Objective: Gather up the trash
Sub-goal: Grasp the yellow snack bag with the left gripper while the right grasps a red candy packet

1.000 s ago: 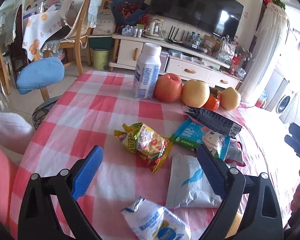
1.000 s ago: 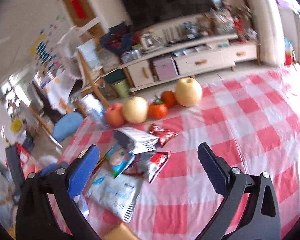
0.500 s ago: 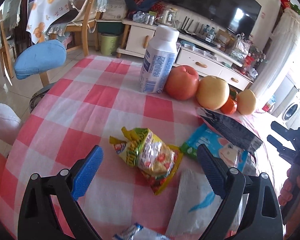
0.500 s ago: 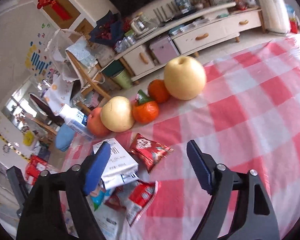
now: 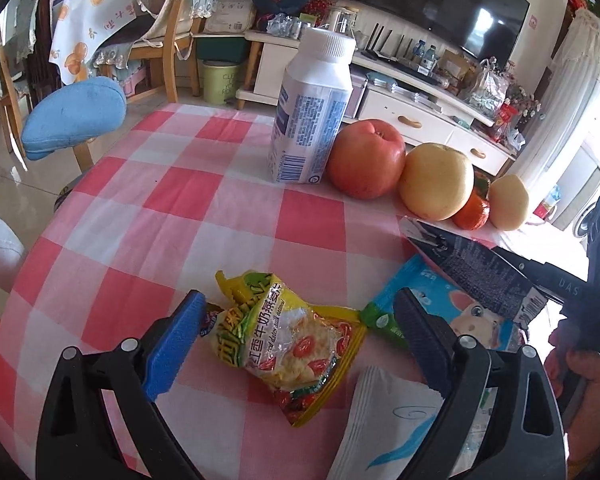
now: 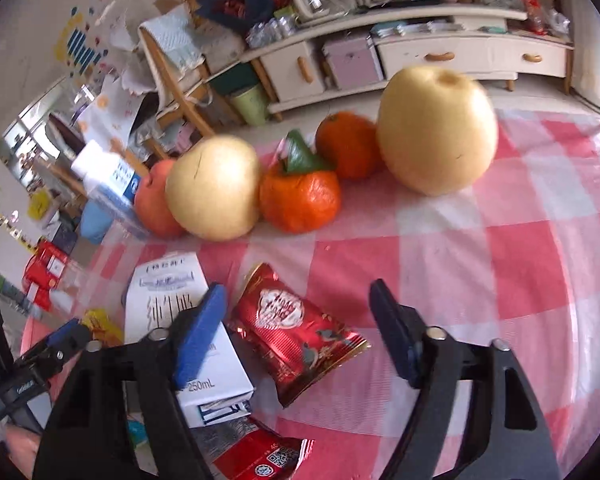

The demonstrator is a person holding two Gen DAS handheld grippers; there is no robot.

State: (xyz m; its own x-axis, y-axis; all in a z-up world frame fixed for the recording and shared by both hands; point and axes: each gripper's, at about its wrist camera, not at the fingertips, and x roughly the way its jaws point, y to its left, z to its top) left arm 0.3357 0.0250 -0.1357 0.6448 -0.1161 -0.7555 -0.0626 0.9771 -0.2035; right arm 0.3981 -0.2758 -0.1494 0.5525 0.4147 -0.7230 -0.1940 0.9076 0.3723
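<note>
Wrappers litter a checked tablecloth [image 5: 172, 216]: a yellow snack packet [image 5: 288, 344] lies between the spread, untouching jaws of the left gripper [image 5: 296, 340], and a red foil packet [image 6: 300, 332] sits between the right gripper's [image 6: 300, 332] jaws, which have just been closing but are not yet pressing it. Beside it lies a white milk carton [image 6: 168, 300]; beyond, a bottle [image 5: 312, 112] and fruit [image 5: 436, 180].

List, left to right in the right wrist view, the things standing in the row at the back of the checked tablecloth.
White bottle → red apple → pale pear → leafed tangerine → second tangerine → large pale pear.
</note>
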